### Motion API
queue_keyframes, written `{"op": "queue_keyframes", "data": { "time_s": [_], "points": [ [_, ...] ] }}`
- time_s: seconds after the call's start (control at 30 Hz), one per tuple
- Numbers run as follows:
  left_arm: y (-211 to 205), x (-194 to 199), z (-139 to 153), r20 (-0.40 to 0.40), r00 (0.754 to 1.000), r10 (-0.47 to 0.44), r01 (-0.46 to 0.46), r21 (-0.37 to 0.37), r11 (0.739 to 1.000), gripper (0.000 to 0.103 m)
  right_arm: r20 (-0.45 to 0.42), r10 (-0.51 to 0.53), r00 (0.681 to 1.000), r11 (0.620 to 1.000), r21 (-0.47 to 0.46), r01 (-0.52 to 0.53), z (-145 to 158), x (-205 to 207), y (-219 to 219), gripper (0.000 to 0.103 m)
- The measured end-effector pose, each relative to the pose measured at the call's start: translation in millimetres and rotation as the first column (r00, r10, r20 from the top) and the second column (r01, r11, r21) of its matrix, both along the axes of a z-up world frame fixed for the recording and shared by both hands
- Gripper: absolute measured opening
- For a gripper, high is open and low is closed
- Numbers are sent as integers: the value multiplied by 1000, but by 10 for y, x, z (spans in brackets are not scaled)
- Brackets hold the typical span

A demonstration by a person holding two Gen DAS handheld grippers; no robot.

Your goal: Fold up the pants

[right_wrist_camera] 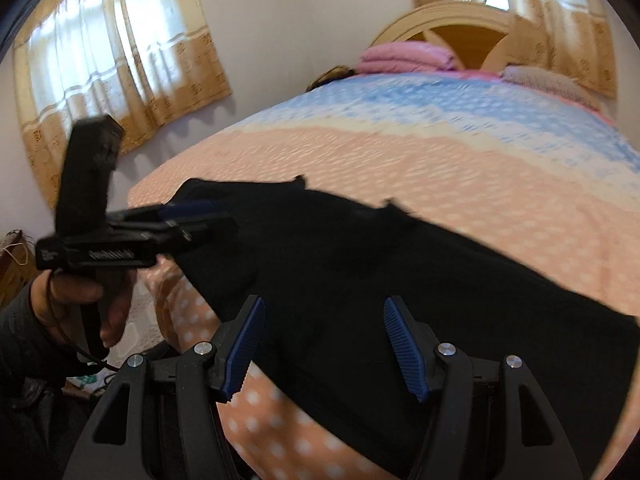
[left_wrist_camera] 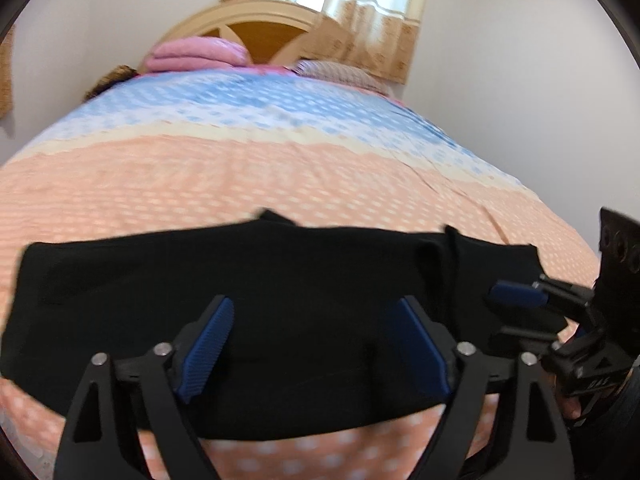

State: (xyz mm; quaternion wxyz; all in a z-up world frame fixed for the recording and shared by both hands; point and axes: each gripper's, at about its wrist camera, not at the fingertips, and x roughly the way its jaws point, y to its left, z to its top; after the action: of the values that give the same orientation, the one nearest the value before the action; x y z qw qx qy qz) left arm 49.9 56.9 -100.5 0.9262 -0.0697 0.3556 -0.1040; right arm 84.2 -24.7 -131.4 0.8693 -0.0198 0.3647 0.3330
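Black pants [left_wrist_camera: 280, 300] are lying flat on the bed [left_wrist_camera: 240, 168], near its foot edge, already doubled into a long band w/ the long axis running left-right across my view. Fabric is sitting right under and ahead of both claws. My left claw [left_wrist_camera: 312, 344] is hovering over the band's middle, blue pads wide apart, nothing between them. My right claw [right_wrist_camera: 324, 346] is hanging over the same band nearer its right half, pads apart too, gripping nothing. In the right wrist view my left hand [right_wrist_camera: 92, 300] is showing by the band's left end, so left is nearer that end, right nearer the other. Next fold, I'd guess, is going end-to-end along that axis. Headboard [left_wrist_camera: 256, 24], pink blanket [left_wrist_camera: 192, 54] are sitting well beyond.
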Motion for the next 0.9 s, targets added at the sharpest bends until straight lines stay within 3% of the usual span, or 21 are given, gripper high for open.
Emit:
{"op": "queue_keyframes", "data": {
  "time_s": [0.07,0.17,0.33,0.5,0.63,0.77,0.9],
  "points": [
    [170,-23,5,9,999,37,-37,14,999,93,-34,16,999,999,-32,-17,-121,19,150,64],
    [497,-50,-34,3,994,113,-113,31,993,93,16,-16,1000,996,-87,17,-134,-49,263,64],
    [1132,-111,-121,9,965,263,-263,79,962,93,-17,-14,1000,999,-33,13,-67,-117,107,64],
    [1693,-139,-297,-34,920,390,-390,9,921,96,-16,-75,997,997,6,75,-68,-165,-59,64],
    [1757,-86,-476,-70,919,387,-390,-33,920,96,-35,-76,996,997,11,77,-109,-152,-49,64],
    [1630,-26,-557,-56,928,368,-368,13,930,96,29,-66,997,995,-74,68,-122,-238,64,64],
    [1690,17,-554,-54,933,357,-358,-17,934,94,13,-70,997,997,-35,70,-117,-270,-2,64]
  ]
}}
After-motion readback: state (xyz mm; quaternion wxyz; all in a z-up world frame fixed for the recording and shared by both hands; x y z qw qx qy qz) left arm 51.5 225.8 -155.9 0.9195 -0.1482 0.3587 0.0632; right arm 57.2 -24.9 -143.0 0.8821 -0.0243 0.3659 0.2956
